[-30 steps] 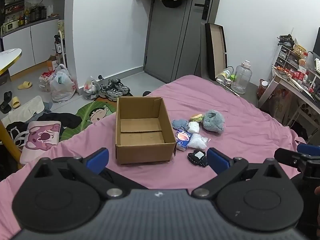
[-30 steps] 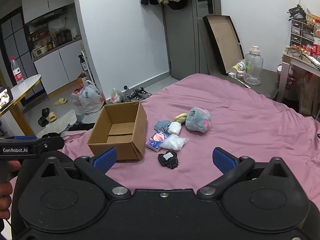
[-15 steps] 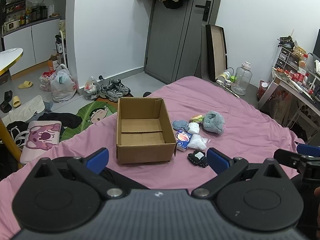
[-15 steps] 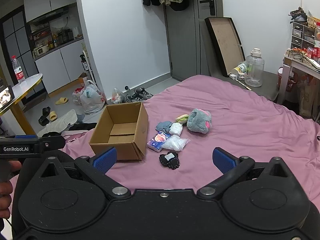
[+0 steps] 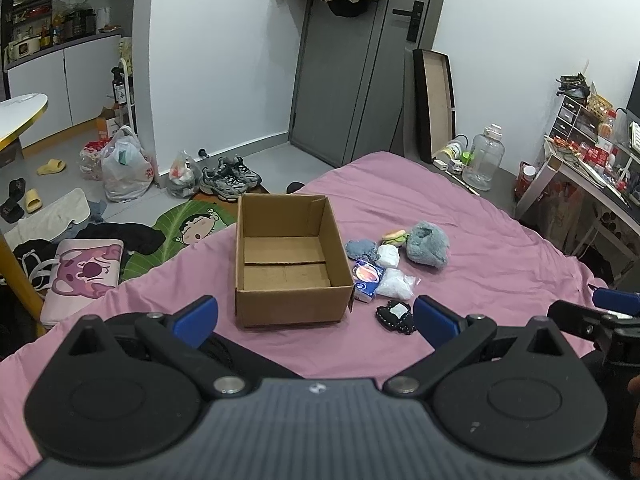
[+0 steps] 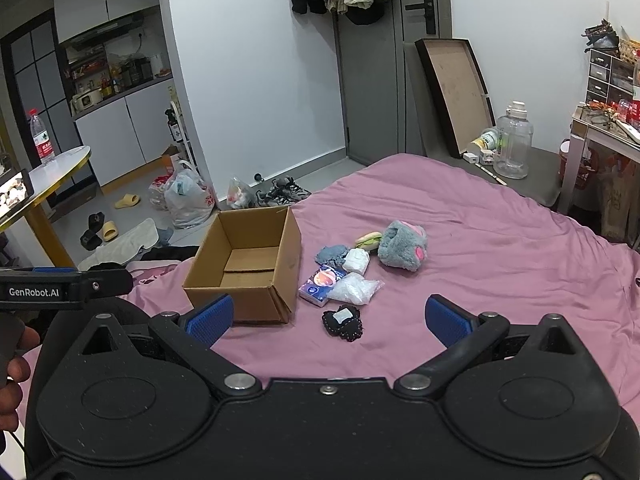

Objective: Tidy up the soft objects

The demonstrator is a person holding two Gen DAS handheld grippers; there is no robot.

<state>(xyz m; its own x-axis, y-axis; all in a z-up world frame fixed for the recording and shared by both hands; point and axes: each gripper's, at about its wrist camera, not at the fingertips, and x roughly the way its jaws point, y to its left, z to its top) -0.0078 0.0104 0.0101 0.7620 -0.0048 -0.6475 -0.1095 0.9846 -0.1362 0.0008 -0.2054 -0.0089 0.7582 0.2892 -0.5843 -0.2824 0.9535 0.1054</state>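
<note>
An open empty cardboard box [image 5: 286, 264] [image 6: 248, 268] stands on the pink bed. Right of it lie several soft items: a grey plush [image 5: 427, 244] [image 6: 402, 244], a burger toy [image 5: 394, 237], a blue-grey cloth [image 5: 362, 249], a white pouch [image 5: 389, 256], a blue tissue pack [image 5: 367, 280] [image 6: 322, 283], a clear bag [image 5: 396, 283] [image 6: 355, 289] and a black pouch [image 5: 396, 316] [image 6: 343, 323]. My left gripper [image 5: 314, 316] is open and empty, short of the box. My right gripper [image 6: 328, 318] is open and empty, short of the black pouch.
The pink bed [image 5: 500, 264] runs to the right and back. Floor clutter lies beyond its left edge: shoes [image 5: 230, 178], bags [image 5: 124, 168], a mat [image 5: 188, 224]. A desk [image 5: 592, 168] stands at the right, a water jug [image 6: 514, 140] behind the bed.
Both views have shifted slightly nearer the box and items. Both grippers stay open and empty.
</note>
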